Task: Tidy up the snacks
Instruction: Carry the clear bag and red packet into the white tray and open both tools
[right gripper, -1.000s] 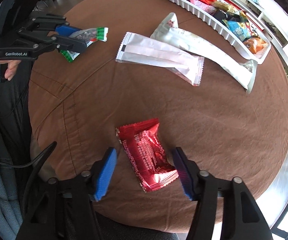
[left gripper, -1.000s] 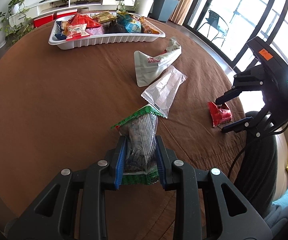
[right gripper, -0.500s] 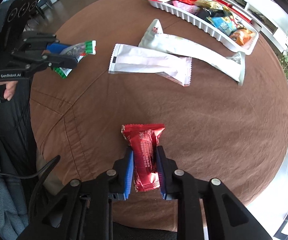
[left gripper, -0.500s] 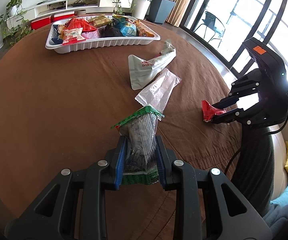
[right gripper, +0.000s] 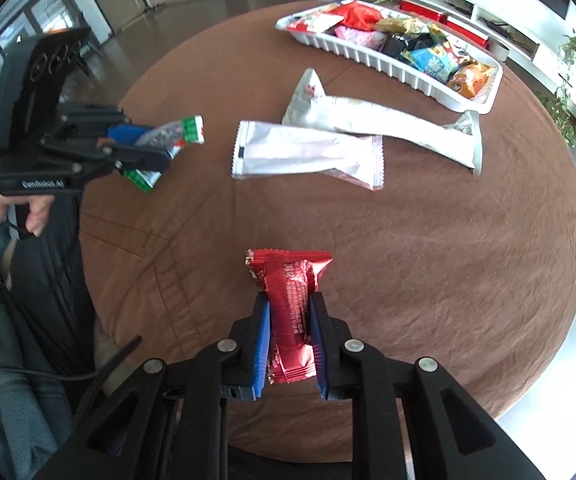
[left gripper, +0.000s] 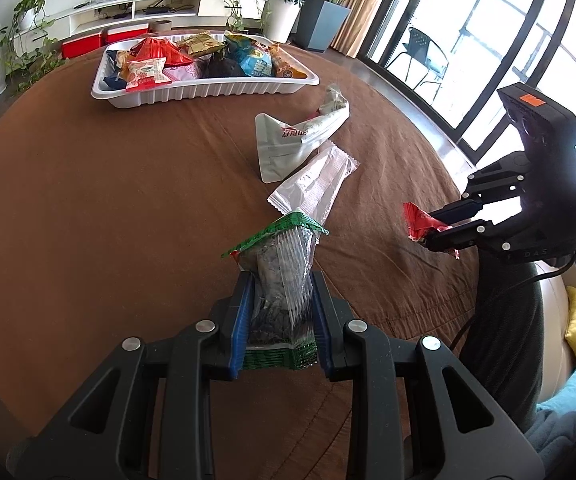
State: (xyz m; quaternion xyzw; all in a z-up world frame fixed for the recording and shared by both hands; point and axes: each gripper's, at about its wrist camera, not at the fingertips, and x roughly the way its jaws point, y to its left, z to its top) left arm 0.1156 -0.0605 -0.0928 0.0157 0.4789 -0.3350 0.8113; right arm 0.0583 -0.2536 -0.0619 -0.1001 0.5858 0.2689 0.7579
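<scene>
My left gripper (left gripper: 281, 280) is shut on a clear snack packet with green ends (left gripper: 278, 276) and holds it above the brown round table (left gripper: 88, 208). It also shows in the right wrist view (right gripper: 144, 148). My right gripper (right gripper: 289, 302) is shut on a red snack packet (right gripper: 289, 300), lifted off the cloth; it shows at the right of the left wrist view (left gripper: 431, 226). A white tray (left gripper: 208, 94) full of mixed snack packets stands at the far side, also in the right wrist view (right gripper: 407, 74).
Two long white packets lie mid-table: a folded one (left gripper: 299, 136) and a flat one (left gripper: 315, 184), overlapping in the right wrist view (right gripper: 307, 152). Windows, potted plants and a low white shelf ring the table. The person's dark clothing is at the near edge.
My right gripper closed on the red packet and lifted it off the table. My left gripper kept hold of the green-ended packet and moved nearer the tray.
</scene>
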